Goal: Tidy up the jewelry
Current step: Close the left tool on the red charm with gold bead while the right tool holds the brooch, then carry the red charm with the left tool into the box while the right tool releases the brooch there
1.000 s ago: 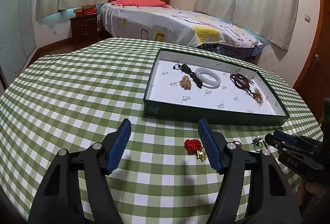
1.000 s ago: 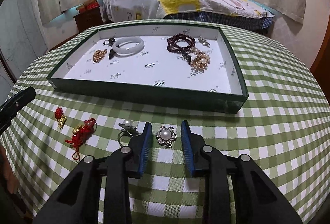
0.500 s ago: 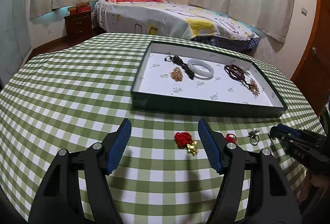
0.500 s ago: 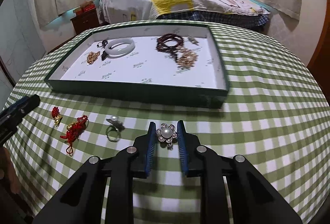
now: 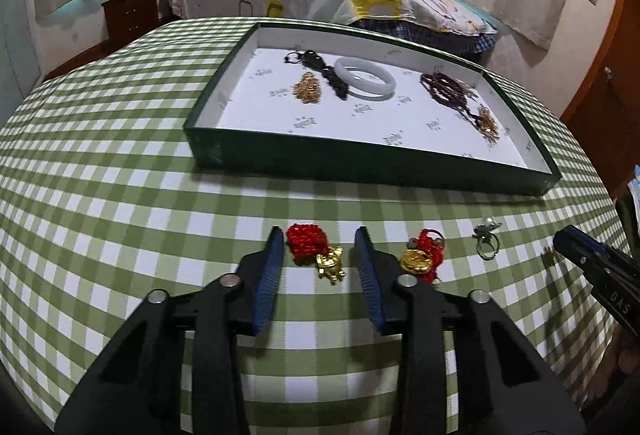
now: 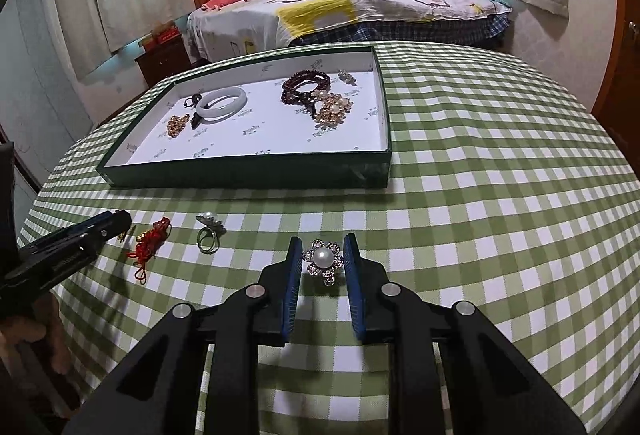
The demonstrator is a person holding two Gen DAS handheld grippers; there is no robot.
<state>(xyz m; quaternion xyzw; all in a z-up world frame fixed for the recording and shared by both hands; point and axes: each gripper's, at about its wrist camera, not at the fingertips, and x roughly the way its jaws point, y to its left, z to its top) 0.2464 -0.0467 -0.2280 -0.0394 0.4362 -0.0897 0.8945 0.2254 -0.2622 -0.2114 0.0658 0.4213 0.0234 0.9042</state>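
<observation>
Green-checked table [image 6: 480, 163] sitting in a bedroom; right claw [image 6: 319, 246] is bracketing a pearl brooch [image 6: 322, 259], left claw [image 5: 319, 239] gaping around a red charm [image 5: 310, 245].

Pearl flower brooch [image 6: 323, 261] flat beside red charm [image 5: 310, 245], seemingly.

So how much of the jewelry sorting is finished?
Roughly half. The tray already holds a white bangle, dark beads and gold pieces. The right tongs straddle a pearl brooch; the left tongs straddle a red charm. A second red charm and pearl ring wait outside.
</observation>
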